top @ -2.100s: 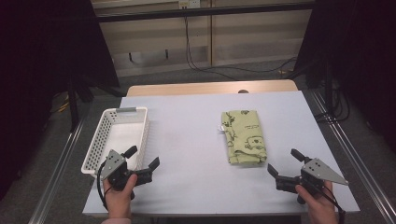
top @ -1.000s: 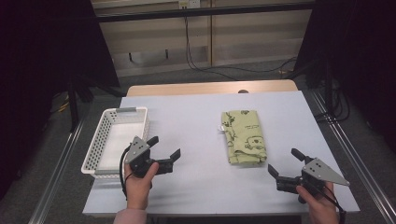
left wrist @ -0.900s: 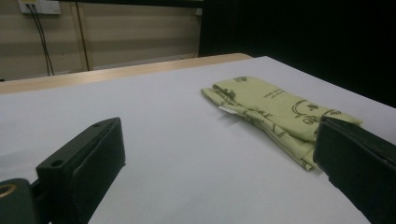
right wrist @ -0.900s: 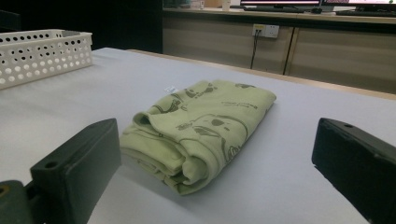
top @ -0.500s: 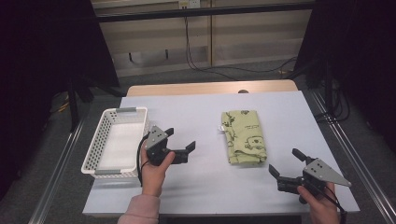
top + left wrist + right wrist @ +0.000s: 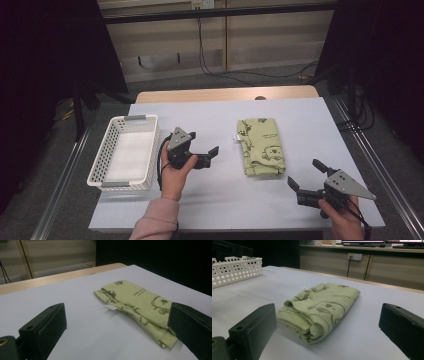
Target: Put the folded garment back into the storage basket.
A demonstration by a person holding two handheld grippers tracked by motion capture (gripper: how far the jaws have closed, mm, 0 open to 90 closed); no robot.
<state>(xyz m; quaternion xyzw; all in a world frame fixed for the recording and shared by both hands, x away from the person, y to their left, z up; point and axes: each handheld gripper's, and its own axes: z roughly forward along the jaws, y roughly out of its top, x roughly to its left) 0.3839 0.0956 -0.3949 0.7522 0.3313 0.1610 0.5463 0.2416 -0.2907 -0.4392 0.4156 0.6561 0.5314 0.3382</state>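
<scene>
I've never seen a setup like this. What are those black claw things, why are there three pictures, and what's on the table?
No robot here: a person holds a hand-held gripper in each hand, the left gripper and the right gripper. Both are open and hold nothing. The high view looks down from above the table. The other two pictures come from cameras riding on each gripper, looking out between its two black jaws. On the table lie a folded green cloth with cartoon prints and an empty white basket. Both grippers point toward the cloth.
</scene>
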